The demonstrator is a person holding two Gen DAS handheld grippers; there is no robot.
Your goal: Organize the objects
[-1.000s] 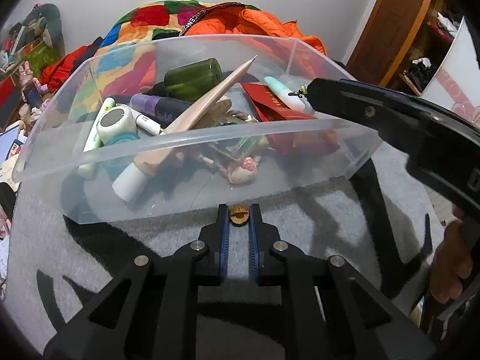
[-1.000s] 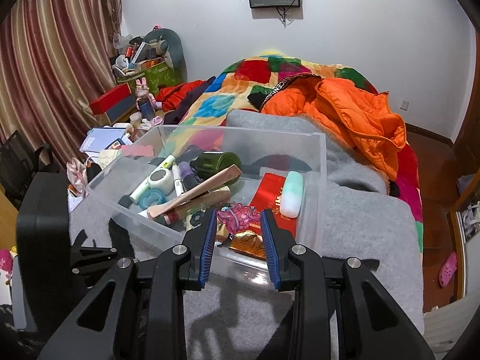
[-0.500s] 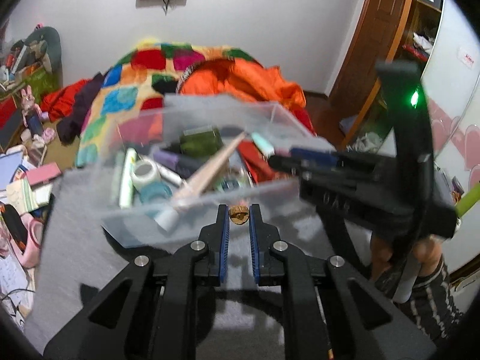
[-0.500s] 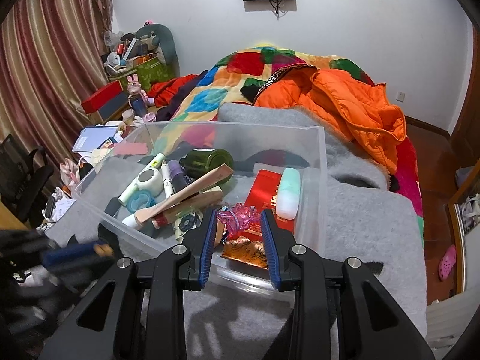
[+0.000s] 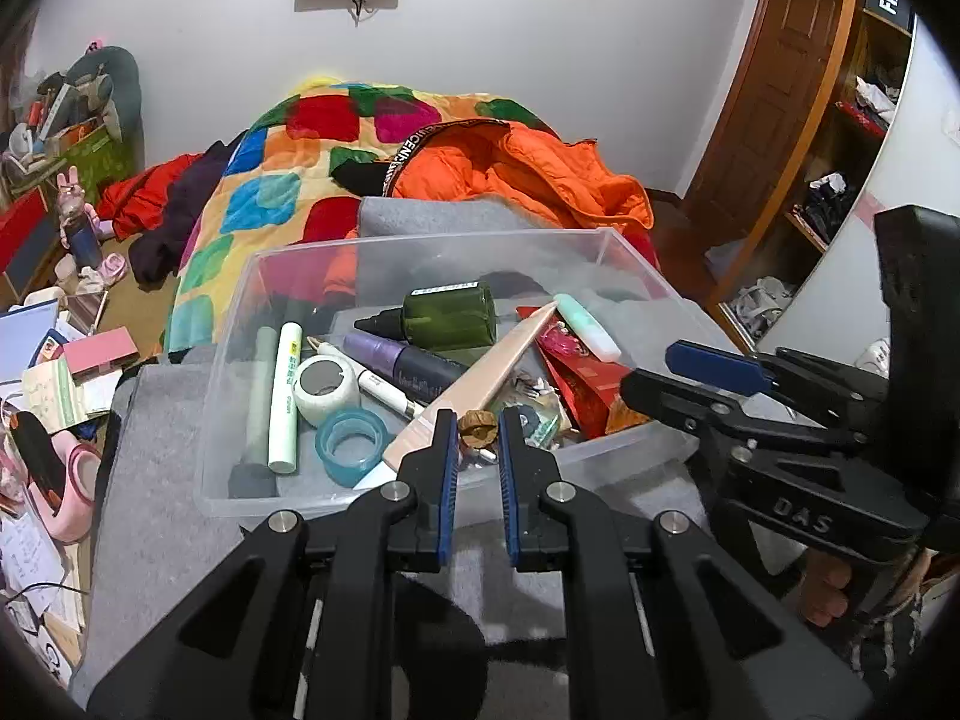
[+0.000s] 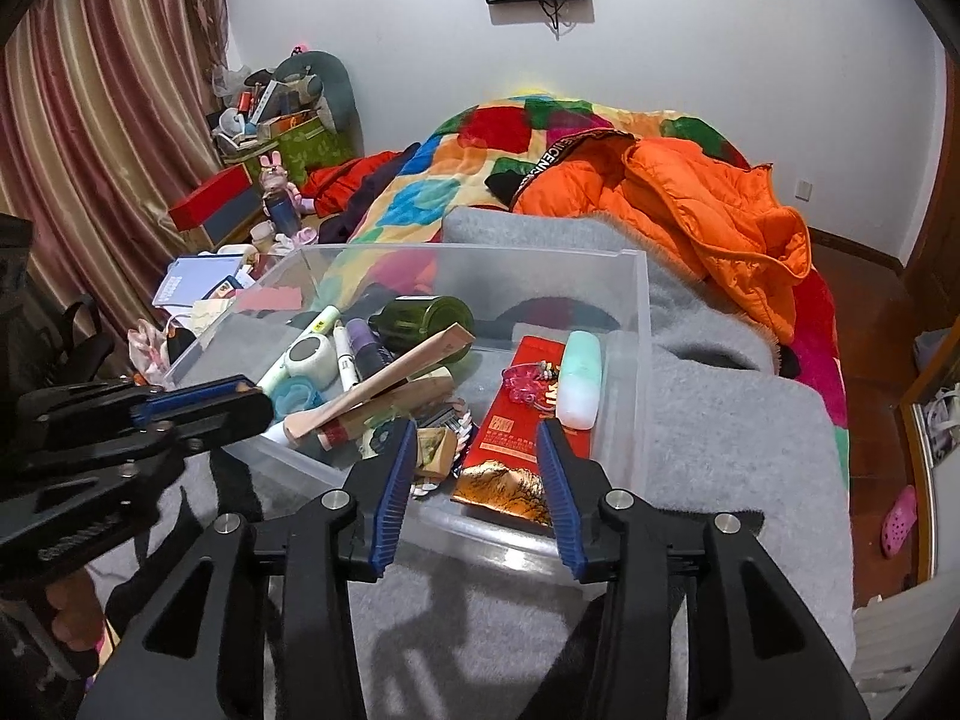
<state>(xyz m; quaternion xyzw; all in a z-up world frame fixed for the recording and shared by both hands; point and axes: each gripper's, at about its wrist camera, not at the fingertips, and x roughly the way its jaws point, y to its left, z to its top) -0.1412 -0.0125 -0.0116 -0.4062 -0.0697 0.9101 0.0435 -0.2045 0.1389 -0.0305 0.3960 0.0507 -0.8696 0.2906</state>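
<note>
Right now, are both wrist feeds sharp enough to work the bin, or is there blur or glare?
Left wrist view: sharp, the nut-like piece in the left gripper crisp; strong fisheye bending at the edges. Right wrist view: also sharp, even light, soft gripper shadows on the grey blanket; the clear bin shows only faint sheen.

Both tools are built of matte black plastic, with angular link arms cut through by triangular openings. On the left gripper (image 5: 474, 450), silver round-headed screws are set at the joints, and the inner faces of the fingers (image 5: 447, 480) are lined with ribbed blue pads. The same screws and blue ribbing are seen on the right gripper (image 6: 477, 480). Raised letters, read as "DAS", are moulded into the right tool's body in the left wrist view. Bare skin of the right hand (image 5: 825, 594) is visible beneath it; a patterned sleeve may be worn.
</note>
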